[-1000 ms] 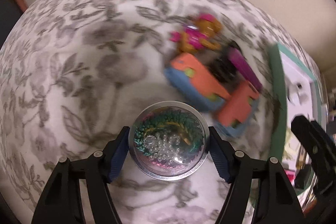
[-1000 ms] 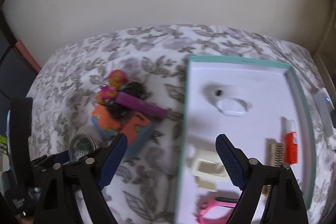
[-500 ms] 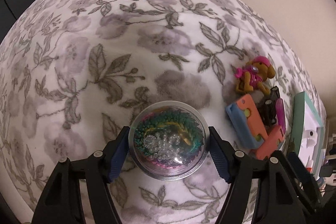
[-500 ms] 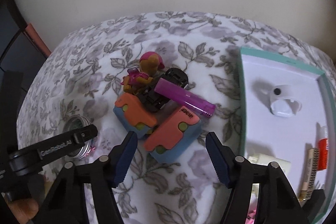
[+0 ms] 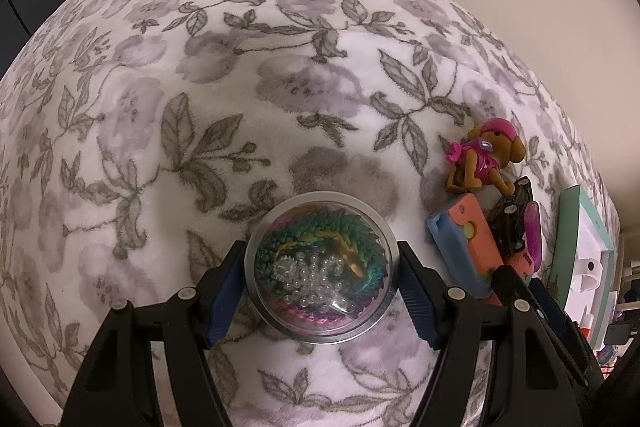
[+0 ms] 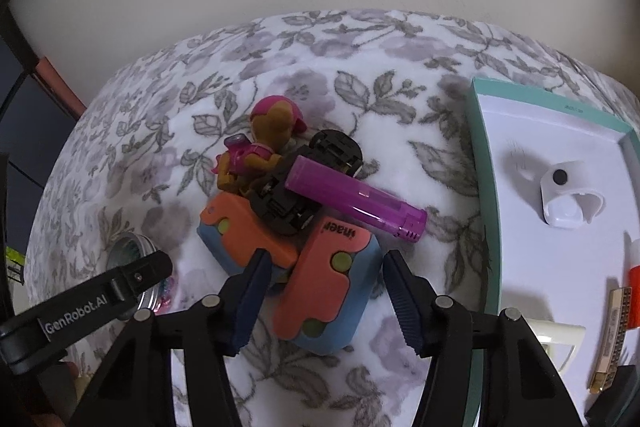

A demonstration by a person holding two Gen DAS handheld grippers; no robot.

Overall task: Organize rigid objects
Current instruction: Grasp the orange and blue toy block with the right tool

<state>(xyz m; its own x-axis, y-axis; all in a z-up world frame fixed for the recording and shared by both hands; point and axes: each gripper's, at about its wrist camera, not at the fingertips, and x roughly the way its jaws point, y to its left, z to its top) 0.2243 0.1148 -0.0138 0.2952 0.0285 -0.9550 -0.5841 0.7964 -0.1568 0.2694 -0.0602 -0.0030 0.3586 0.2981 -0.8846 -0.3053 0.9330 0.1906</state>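
Left gripper (image 5: 322, 291): we held the round clear-domed tin (image 5: 322, 267) of beads, pads pressed on its metal rim, over the fleecy floral blanket (image 5: 200, 87).
Right gripper (image 6: 322, 301): our jaws were closing round the nearer orange-and-blue block (image 6: 328, 287); the pads did not look to touch it yet.
Step in hand: we judged this the pick-up of the block from the toy heap.
Next move: finish closing squarely on its smooth hard sides, then lift without dragging its neighbours.
Heap beyond: a second orange block (image 6: 240, 231), a black toy car (image 6: 308, 179) and a glossy purple lighter (image 6: 356, 201) lying across it.
Farther: a plastic dog figure (image 6: 264, 147).
Right side: a teal-rimmed white tray (image 6: 484, 187), already holding small items.
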